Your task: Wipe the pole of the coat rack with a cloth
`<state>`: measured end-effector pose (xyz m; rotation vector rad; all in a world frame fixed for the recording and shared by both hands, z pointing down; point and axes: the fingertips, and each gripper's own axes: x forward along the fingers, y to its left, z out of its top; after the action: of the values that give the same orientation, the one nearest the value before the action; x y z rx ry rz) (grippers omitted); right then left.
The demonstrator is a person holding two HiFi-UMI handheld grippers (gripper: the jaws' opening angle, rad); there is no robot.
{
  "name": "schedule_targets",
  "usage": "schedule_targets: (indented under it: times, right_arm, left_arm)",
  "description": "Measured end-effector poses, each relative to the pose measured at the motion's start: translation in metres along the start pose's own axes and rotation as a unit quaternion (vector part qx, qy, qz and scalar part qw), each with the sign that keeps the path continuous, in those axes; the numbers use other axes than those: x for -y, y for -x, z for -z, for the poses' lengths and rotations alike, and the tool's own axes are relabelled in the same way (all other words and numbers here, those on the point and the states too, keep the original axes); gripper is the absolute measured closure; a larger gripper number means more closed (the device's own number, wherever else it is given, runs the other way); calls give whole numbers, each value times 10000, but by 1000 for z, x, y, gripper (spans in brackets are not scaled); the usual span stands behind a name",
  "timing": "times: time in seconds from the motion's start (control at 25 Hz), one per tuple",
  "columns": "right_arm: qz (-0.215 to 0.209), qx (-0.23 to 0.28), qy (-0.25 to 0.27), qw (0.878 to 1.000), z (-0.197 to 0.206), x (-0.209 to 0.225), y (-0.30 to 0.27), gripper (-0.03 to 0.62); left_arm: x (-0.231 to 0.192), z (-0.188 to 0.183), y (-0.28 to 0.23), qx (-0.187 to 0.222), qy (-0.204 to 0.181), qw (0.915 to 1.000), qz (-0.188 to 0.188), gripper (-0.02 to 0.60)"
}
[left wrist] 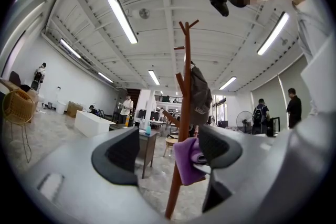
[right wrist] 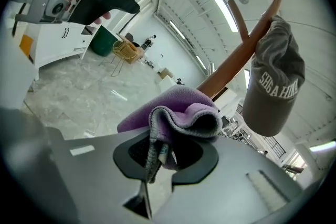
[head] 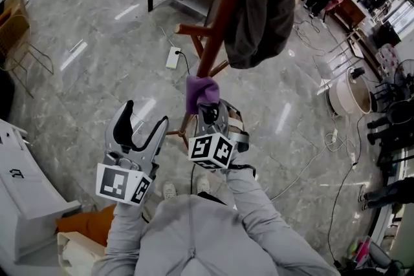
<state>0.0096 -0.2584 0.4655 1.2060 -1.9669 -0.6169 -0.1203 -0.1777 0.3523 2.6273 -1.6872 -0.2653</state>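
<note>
Cloth (head: 202,92), purple and bunched, sits clamped in the right tongs (head: 209,112), whose jaws close narrow on a fold of it. The rest of the fabric bulges out over the tips. It lies against the brown pole (head: 223,6), on the lower stretch below the short side pegs and above the feet. In the right gripper view the cloth (right wrist: 173,107) humps over the right tongs (right wrist: 165,157), and the pole (right wrist: 231,68) rises slanting straight from behind it.

Left tongs (head: 142,126) stand wide, with nothing held between the jaws. In the head view they hang beside the pole's foot, apart from it, and just beside the right tongs. In the left gripper view the pole (left wrist: 185,113) and the cloth (left wrist: 188,162) show through the gap of the left tongs (left wrist: 168,152) but farther off, with the cloth close by the right-hand pad.

A grey cap (head: 262,16) hangs from an upper peg, well above the cloth. The rack stands on a grey marble floor (head: 97,42).
</note>
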Motion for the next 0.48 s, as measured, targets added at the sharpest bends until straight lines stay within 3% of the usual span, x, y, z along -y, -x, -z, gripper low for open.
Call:
schedule_targets:
  times: [0.28, 0.48]
  right_arm:
    - [-476, -498, 269, 9973, 32, -25, -7, 542]
    - [-586, -477, 308, 9967, 37, -37, -10, 542]
  left_arm:
    - [4, 7, -7, -86, 43, 9999, 35, 201]
    - [3, 11, -10, -101, 53, 9999, 60, 201]
